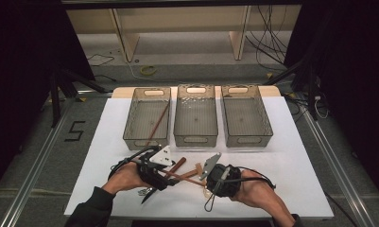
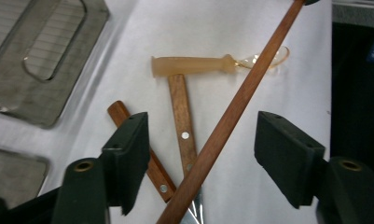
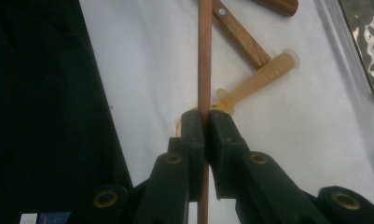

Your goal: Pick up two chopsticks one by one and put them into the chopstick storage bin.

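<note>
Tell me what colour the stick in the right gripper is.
Reddish brown wood; the stick shows best in the right gripper view.

Chopstick (image 3: 204,56): smooth reddish wood. Knife handles (image 2: 183,122): riveted wood. Spoon (image 2: 198,65): translucent amber plastic. Bins (image 1: 195,114): smoky plastic.

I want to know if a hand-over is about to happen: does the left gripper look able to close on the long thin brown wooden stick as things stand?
Probably yes. The long thin brown wooden stick already runs between the left gripper's open jaws, nothing blocking it, while the right gripper holds its far end off the table.
</note>
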Demonstrator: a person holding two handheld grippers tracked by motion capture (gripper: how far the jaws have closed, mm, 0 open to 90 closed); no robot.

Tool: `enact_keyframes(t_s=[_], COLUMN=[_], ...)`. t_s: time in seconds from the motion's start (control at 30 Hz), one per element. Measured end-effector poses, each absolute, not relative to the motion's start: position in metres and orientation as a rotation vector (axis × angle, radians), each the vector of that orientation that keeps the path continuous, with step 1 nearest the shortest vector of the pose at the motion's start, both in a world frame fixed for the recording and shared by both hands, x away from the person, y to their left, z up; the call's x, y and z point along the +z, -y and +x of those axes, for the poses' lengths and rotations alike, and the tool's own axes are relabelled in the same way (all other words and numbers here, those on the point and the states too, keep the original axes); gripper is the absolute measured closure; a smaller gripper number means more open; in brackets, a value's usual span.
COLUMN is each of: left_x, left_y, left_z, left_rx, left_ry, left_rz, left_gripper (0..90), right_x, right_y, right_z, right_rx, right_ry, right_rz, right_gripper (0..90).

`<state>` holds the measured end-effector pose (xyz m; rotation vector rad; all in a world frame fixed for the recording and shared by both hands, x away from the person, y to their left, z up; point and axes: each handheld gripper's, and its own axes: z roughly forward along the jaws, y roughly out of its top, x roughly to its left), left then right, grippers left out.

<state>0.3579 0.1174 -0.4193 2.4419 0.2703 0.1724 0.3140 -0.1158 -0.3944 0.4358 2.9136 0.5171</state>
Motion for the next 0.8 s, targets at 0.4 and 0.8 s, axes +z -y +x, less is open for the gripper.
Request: enact_keyframes(t_s=[0.4, 0.8], left_x=[-0.4228, -0.4259], left_y=[-0.1138, -0.1135], left_z=[0.3524, 0.3505], left_rx=[0.11, 0.037], left_ry=[-0.187, -0.101], left_rz=[2.534, 2.563], left_gripper=[59.4, 74.8], right_x=[-0.3947, -0.399], right_y=[0.1128, 0.1123], right_z=[0.3091, 0.309], right_rx=[0.518, 0.498], right_ry=[-2.927, -2.947], right_rz=[0.371, 0.309], right_gripper=[85.4, 85.2])
